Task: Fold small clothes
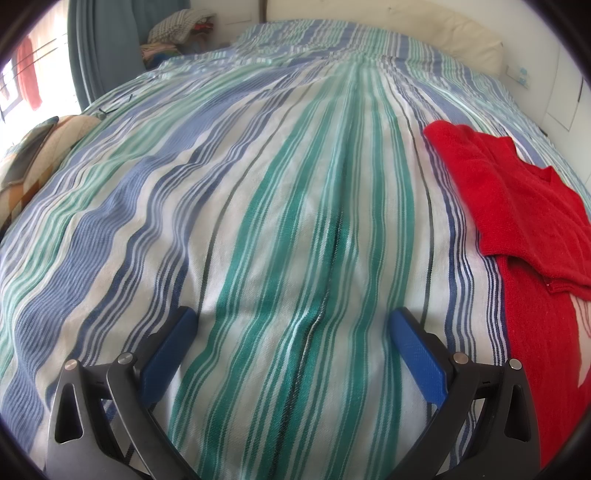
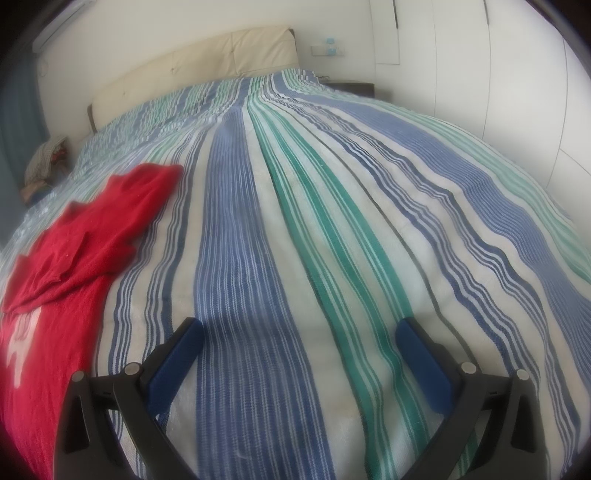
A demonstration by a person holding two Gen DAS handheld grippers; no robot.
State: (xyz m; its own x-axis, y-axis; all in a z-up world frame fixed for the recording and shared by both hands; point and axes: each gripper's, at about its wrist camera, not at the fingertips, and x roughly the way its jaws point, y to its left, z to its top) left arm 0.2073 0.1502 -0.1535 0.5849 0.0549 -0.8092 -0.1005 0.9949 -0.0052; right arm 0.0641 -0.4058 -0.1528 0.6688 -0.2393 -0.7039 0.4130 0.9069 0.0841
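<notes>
Left gripper (image 1: 290,325), right gripper (image 2: 299,334): wide, empty, over bedspread (image 1: 258,221); red shirt (image 1: 517,199) between, sleeve folded, rest pending.

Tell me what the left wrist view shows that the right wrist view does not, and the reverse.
Only the left wrist view shows the bright window with a red cloth hanging, the grey-blue curtain seen clearly, and a patterned cushion at the bed's edge. Only the right wrist view shows the white wardrobe doors and a dark bedside table. Both show the striped blue, green and white bedspread, the red knitted garment lying partly folded, the cream padded headboard, and a clothes pile in the corner. Left gripper and right gripper are both open, holding nothing.
</notes>
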